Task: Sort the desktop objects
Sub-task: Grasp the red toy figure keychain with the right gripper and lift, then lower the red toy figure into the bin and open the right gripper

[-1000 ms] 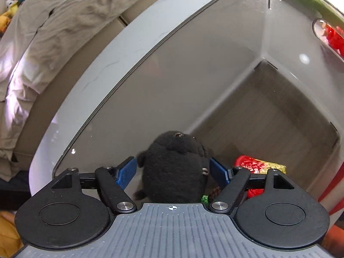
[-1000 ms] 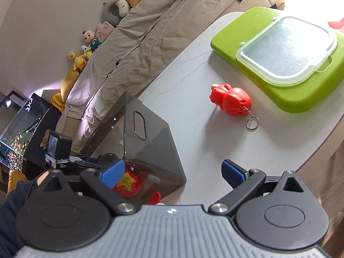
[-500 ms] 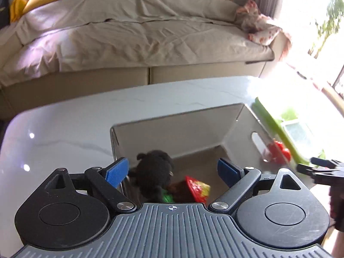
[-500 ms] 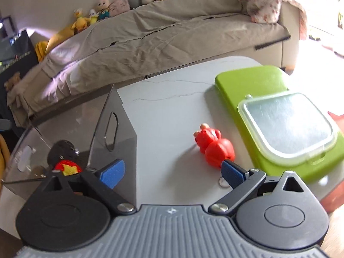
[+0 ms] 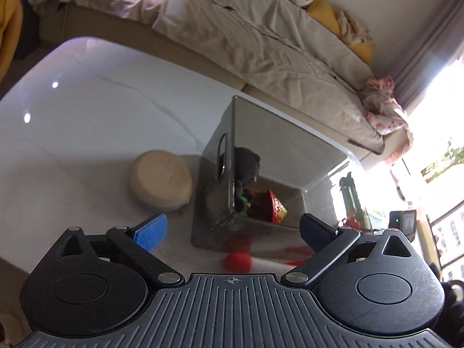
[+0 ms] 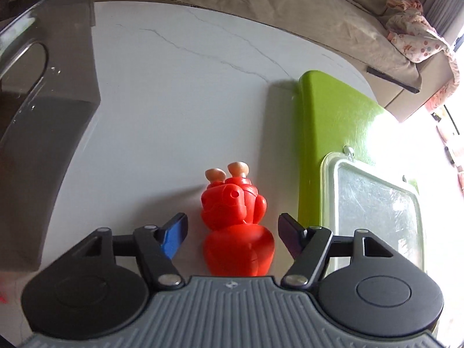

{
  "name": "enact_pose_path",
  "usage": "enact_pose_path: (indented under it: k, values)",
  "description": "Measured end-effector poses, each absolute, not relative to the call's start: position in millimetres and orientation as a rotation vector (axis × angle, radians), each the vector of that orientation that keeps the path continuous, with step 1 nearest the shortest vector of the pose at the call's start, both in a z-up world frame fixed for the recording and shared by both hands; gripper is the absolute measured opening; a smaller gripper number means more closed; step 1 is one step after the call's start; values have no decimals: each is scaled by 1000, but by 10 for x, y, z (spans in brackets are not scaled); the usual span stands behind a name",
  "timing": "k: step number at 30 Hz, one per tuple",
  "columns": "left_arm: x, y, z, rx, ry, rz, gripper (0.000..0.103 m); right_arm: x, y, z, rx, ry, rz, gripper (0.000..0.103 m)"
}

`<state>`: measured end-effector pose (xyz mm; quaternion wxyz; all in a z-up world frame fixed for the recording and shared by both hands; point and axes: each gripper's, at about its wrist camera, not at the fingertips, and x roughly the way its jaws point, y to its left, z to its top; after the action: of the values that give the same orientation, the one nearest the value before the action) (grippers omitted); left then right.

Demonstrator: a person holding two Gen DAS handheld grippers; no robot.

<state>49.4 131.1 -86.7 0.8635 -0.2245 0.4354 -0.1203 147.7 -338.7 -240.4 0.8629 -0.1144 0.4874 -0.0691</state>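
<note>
A smoky clear storage bin [image 5: 272,156] stands on the white marble table [image 5: 95,110]; inside it lie a black plush toy [image 5: 246,165] and a red-and-gold packet [image 5: 275,208]. My left gripper [image 5: 232,229] hovers in front of the bin, its jaws opening wide with nothing between them. A round beige cake-like object [image 5: 161,181] sits left of the bin. In the right wrist view a red plastic figure [image 6: 236,223] lies on the table between the fingers of my right gripper [image 6: 232,232], whose jaws are closing; small gaps show on both sides of the figure.
A lime-green board [image 6: 333,121] with a clear lidded container [image 6: 374,211] on it lies right of the figure. The bin's dark wall [image 6: 43,101] is on the left there. A small red ball [image 5: 237,261] lies near my left gripper. A sofa [image 5: 246,34] stands beyond the table.
My left gripper let go of the black plush into the bin, opened and drew back to the left. My right gripper swung over to the red figure, straddled it and narrowed.
</note>
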Motion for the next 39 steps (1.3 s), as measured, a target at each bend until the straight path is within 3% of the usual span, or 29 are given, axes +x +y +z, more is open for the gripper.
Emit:
enact_pose_path:
  k: [3,6,9,17,21,33,39]
  values:
    - [504,1450,-980,-519,936,-230,101,1503,-3454,-2435,-166,1022,-158,66]
    - [555,1495,-1082,-537,965,-208,101,1501,-3473,-2393,-146,1032,-166,50]
    - [557,1527,-1100,-565,969,-227,101,1473,-3494,-2264,-104,1029,-163,50]
    - [483,1423,-1157,-560,987,-267,102,1236,-2939,-796,-75,728,9,50]
    - [479,1318,-1230,-571,1006,-310,102,1375,-2297,-429,-41,769,220,50]
    - [266,1822,-1501,-658,1003,-183,103,2375,-1060,-1637,-249,1171,277,51]
    - [214,2010,-1677,-711,1028,-145,103,2452,-904,-1869,-287,1229,276,51]
